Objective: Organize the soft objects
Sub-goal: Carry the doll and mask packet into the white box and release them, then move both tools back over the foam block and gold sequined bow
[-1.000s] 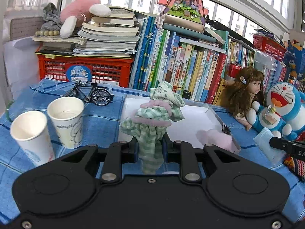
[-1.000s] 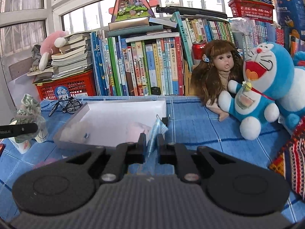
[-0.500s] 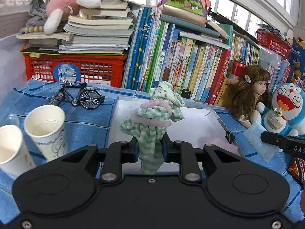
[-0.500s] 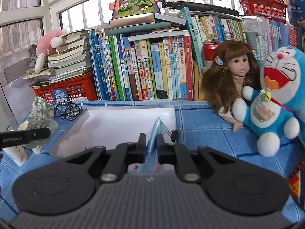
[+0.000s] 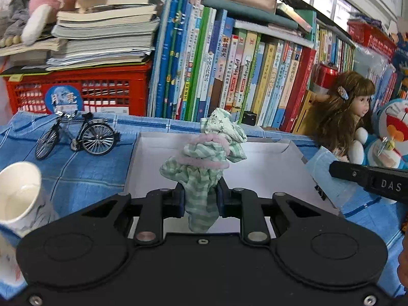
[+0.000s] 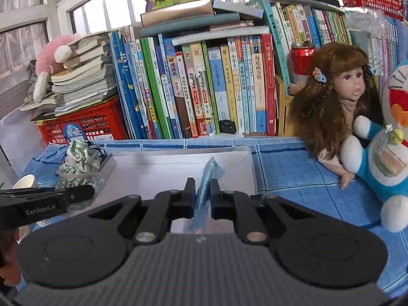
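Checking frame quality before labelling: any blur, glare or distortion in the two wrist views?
Left wrist: paper cup at the left edge is smeared, book spines bow from fisheye. Right wrist: windows washed out by backlight, doll sharp.

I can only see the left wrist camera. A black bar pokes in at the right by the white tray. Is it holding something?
Observer: Yes. That is the right gripper, shut on a thin blue cloth.
Operator: Is the blue cloth in the tray?
Observer: Not resting in it. It stands up between the jaws, in front of the white tray.
Operator: How does my green bundle look from there?
Observer: The green striped clothes stick up from the left gripper at the tray's left edge.
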The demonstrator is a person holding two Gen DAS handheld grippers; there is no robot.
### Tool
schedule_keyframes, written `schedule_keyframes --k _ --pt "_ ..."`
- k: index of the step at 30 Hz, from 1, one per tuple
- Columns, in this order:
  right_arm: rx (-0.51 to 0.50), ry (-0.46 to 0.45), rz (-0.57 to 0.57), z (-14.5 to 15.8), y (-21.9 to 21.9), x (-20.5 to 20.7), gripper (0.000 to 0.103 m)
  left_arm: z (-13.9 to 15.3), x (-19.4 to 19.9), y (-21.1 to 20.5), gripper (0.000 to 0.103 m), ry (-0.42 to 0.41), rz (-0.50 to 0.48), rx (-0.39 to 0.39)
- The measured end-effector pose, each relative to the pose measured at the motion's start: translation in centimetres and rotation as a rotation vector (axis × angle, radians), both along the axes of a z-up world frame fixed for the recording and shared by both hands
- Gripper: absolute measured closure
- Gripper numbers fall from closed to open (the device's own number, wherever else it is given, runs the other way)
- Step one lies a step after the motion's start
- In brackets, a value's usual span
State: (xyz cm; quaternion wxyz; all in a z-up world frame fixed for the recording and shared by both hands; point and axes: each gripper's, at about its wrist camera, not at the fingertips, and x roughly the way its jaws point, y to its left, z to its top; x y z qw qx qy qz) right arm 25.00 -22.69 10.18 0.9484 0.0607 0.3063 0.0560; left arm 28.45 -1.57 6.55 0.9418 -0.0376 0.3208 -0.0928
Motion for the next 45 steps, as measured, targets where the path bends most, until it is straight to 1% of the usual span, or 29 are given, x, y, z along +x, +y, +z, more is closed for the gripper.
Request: schedule_keyframes --k 3,7,10,19,24,26,27,28,29,30,31,33,36,38,39,40,41,45 --pt "0.021 0.013 -0.006 -0.7 0.1 1.3 0.088 -0.5 1.1 -0.5 0.081 0.007 0.002 0.022" --pt "0.047 0.027 -0.007 -1.6 0.3 2.4 0.088 -1.3 2.2 -0.7 0.081 0.023 0.014 0.027" --pt "0.042 0.048 -0.003 -2.5 0.8 3.0 0.088 -2.0 2.6 -0.8 0.081 0.039 0.015 0.043" --pt "0.035 0.084 0.016 -4.5 1.6 3.9 0.087 -3.8 3.4 -1.0 0.080 0.069 0.017 0.052" --pt "0.021 0.098 0.029 -5.2 1.9 4.0 0.086 -4.2 3.6 -1.0 0.077 0.072 0.012 0.056" --pt "0.024 0.096 0.033 -5.3 2.0 4.0 0.082 -4.2 3.5 -0.9 0.072 0.070 0.012 0.050" --pt "0.024 0.095 0.034 -5.3 2.0 4.0 0.079 -4.2 3.4 -0.9 0.071 0.066 0.011 0.045" --pt "0.024 0.093 0.036 -5.3 2.0 3.9 0.073 -4.1 3.2 -0.8 0.068 0.059 0.011 0.042" --pt "0.024 0.090 0.038 -5.3 2.0 3.9 0.063 -4.0 3.0 -0.8 0.064 0.053 0.009 0.043" --pt "0.023 0.086 0.039 -5.2 2.0 3.8 0.056 -3.8 2.9 -0.8 0.063 0.048 0.008 0.047" --pt "0.025 0.081 0.043 -5.1 2.0 3.7 0.051 -3.6 2.7 -0.7 0.061 0.042 0.010 0.049" --pt "0.034 0.066 0.046 -4.8 1.9 3.4 0.045 -3.2 2.3 -0.6 0.058 0.033 0.016 0.046" --pt "0.050 0.046 0.051 -4.2 1.6 2.7 0.038 -2.3 1.4 -0.2 0.046 0.008 0.025 0.026" --pt "0.048 0.030 0.057 -3.8 1.6 2.2 0.034 -1.8 0.6 -0.1 0.037 -0.008 0.039 0.020" --pt "0.046 0.019 0.061 -3.5 1.6 1.9 0.031 -1.6 0.1 0.0 0.034 -0.016 0.037 0.018" --pt "0.046 0.008 0.066 -3.2 1.5 1.6 0.027 -1.4 -0.4 0.0 0.028 -0.025 0.031 0.015" --pt "0.049 -0.002 0.072 -3.0 1.5 1.2 0.026 -1.2 -0.8 -0.1 0.024 -0.032 0.026 0.014" --pt "0.048 -0.020 0.086 -2.2 1.4 0.0 0.019 -0.4 -2.7 -0.2 0.023 -0.052 0.006 0.013"
